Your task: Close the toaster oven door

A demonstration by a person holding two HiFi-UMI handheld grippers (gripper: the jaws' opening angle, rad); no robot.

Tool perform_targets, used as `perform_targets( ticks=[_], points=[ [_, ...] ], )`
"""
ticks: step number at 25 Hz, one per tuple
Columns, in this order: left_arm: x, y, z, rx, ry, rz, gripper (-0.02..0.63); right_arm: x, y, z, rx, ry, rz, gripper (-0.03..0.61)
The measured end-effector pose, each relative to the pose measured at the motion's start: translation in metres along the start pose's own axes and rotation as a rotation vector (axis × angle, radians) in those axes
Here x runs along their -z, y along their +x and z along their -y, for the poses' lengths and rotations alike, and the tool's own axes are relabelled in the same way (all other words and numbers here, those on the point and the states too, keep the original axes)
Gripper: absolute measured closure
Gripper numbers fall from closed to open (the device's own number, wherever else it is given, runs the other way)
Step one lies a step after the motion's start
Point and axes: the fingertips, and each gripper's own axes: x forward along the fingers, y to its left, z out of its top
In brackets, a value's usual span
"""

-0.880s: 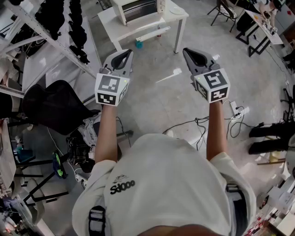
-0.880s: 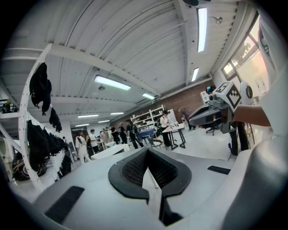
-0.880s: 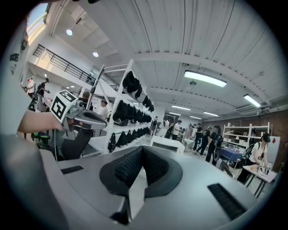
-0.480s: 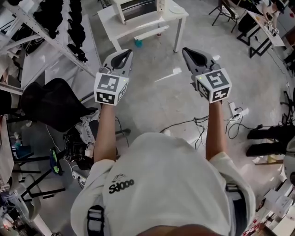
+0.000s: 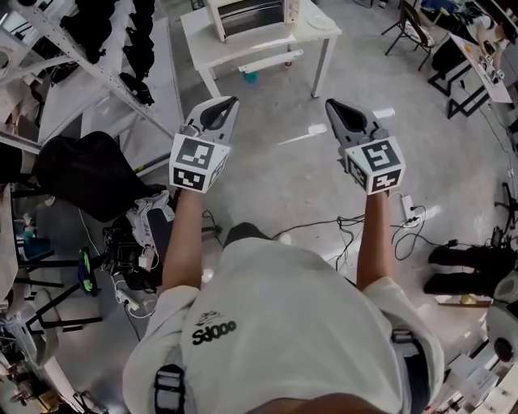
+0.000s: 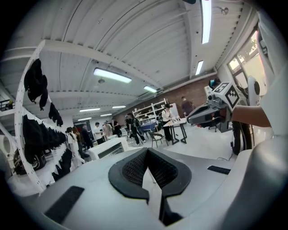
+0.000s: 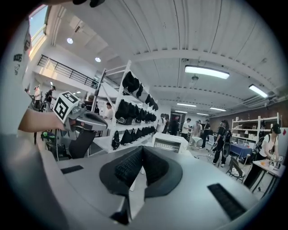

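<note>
The white toaster oven [image 5: 251,11] stands on a white table [image 5: 312,34] at the top of the head view, well ahead of both grippers. It also shows small and far off, straight beyond the jaws, in the right gripper view [image 7: 170,143] and in the left gripper view [image 6: 107,148]. How its door stands is too small to tell. My left gripper [image 5: 227,103] and right gripper [image 5: 332,105] are held out side by side above the floor, pointing at the table. Both are shut with nothing between the pads, as seen on the left gripper [image 6: 146,150] and on the right gripper [image 7: 143,148].
A white rack hung with black items [image 5: 105,48] runs along the left. A black chair [image 5: 85,174] stands below it. Cables [image 5: 364,226] and a power strip [image 5: 409,196] lie on the floor at right. Black desks [image 5: 461,69] stand at far right. Several people stand across the room.
The person has stepped forward a little; the table and oven sit slightly nearer and lower in the head view. Both grippers keep the same shut, side-by-side pose.
</note>
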Motion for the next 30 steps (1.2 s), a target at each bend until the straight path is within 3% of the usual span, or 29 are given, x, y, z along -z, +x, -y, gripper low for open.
perform_targets(
  ticks=[12, 19, 30],
  points=[
    [0.021, 0.071, -0.039, 0.009, -0.032, 0.011, 0.595, 0.021, 0.063, 0.039, 0.009, -0.025, -0.040, 0.571],
    [0.036, 0.145, -0.113, 0.032, -0.037, 0.012, 0.595, 0.025, 0.146, 0.082, 0.025, -0.009, -0.080, 0.571],
    [0.037, 0.241, -0.244, 0.052, -0.026, 0.023, 0.595, -0.006, 0.281, 0.147, 0.083, 0.001, -0.075, 0.571]
  ],
)
